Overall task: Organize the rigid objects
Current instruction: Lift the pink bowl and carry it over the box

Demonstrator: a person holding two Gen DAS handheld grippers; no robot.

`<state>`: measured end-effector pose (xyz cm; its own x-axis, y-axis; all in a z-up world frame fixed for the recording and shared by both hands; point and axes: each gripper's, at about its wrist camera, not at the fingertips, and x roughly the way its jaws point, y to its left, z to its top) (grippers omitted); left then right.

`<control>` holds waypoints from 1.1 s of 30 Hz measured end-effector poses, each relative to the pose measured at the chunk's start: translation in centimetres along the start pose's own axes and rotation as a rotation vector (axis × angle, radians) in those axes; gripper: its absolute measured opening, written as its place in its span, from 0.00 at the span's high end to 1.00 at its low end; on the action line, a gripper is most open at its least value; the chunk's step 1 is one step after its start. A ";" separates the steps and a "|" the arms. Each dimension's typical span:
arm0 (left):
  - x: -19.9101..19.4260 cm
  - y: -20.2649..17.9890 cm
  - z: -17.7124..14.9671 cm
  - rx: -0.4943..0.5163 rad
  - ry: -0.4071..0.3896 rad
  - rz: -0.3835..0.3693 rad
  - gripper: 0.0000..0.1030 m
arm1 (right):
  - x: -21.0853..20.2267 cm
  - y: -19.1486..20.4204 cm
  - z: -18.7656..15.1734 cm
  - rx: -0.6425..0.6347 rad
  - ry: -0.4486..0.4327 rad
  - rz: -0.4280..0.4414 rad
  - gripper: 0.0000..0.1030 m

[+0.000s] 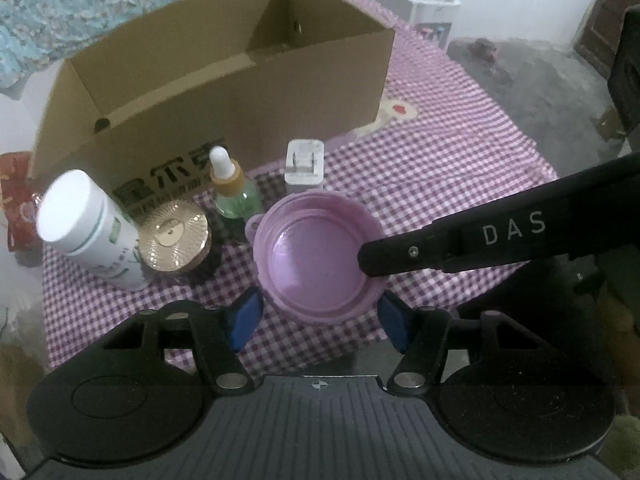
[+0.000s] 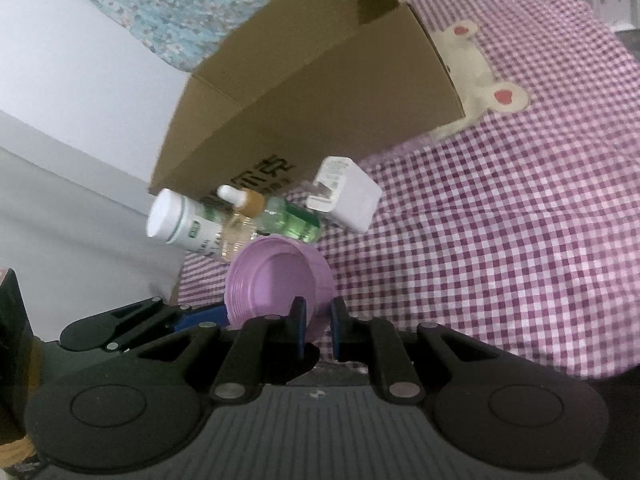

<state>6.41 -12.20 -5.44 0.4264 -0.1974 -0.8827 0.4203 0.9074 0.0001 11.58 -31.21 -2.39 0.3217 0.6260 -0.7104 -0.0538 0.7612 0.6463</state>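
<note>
From the left wrist view, the left gripper (image 1: 318, 312) tilts steeply down, its blue pads spread either side of the purple lid (image 1: 316, 256); whether they press its rim cannot be told. The right gripper (image 1: 370, 258) reaches in from the right onto the lid's rim.

From the right wrist view, the right gripper (image 2: 318, 320) angles down, pinching the lid's wall in front of the cardboard box (image 2: 320, 100), above the checked cloth (image 2: 500, 240).

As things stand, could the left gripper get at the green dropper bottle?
Probably not directly: the purple lid sits between the left gripper fingers, clamped by the right gripper, right in front of the green dropper bottle.
</note>
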 end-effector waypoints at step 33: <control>-1.2 14.2 13.7 -0.169 -0.002 0.077 0.40 | 8.2 11.8 21.0 -0.194 0.091 0.102 0.86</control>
<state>22.82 -4.17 2.09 0.4535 -0.1257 -0.8824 0.2462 0.9692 -0.0115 33.41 -20.65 5.20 0.2194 0.7076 -0.6717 -0.2655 0.7058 0.6568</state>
